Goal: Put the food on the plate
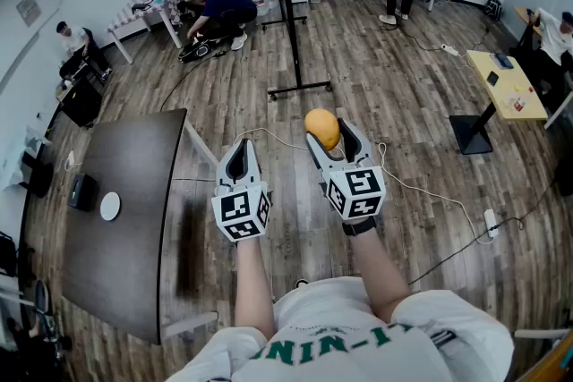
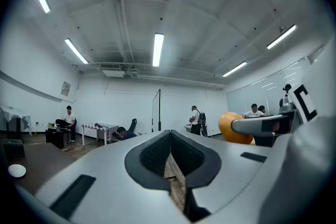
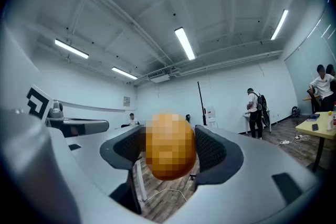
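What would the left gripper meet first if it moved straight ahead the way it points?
Nothing close: the left gripper faces open air. The black stand far ahead seems nearest its line, though depth is unclear.

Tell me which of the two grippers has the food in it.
The right gripper: its jaws are clamped on the round orange food. The left gripper beside it has its jaws together with nothing between them.

A dark desk (image 1: 125,282) stands on the wood floor (image 1: 403,103). A white plate (image 1: 110,207) and a black box (image 1: 82,191) lie on it, close together.
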